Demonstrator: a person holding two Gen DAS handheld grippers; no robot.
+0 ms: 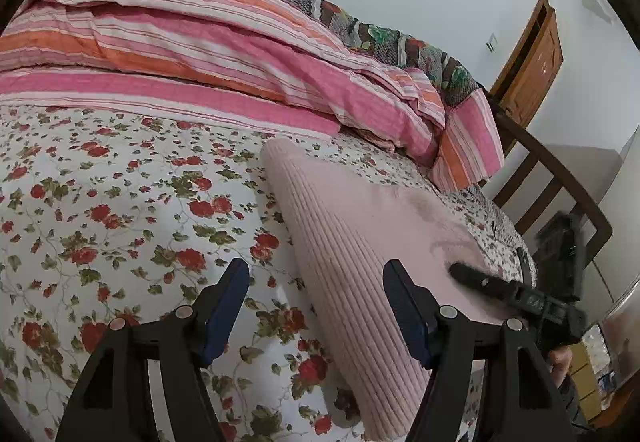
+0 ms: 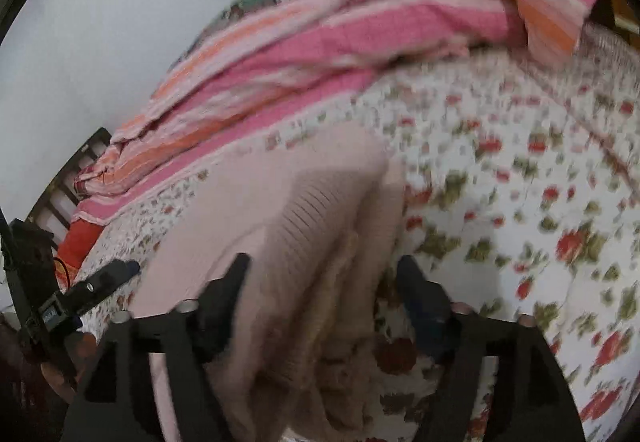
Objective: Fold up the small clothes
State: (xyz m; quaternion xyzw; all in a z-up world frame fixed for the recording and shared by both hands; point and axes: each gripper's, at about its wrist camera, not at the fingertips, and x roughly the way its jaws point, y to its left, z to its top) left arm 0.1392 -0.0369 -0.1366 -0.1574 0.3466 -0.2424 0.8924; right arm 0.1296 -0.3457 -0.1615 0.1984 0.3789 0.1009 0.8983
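The pink knit [image 1: 360,242] lay on the floral sheet [image 1: 100,222], below the striped quilt [image 1: 200,53]. The left gripper [image 1: 316,306] hung wide apart and empty at its ribbed edge. The right gripper [image 2: 324,306] straddled the knit, jaws spread, gripping nothing. Mid-fold, judging by this: next, pinch an edge and carry it across.

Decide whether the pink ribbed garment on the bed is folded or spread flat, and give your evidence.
Folded. The pink ribbed garment lies as a narrow strip on the floral bedspread, and the right wrist view shows a doubled layer along its edge.
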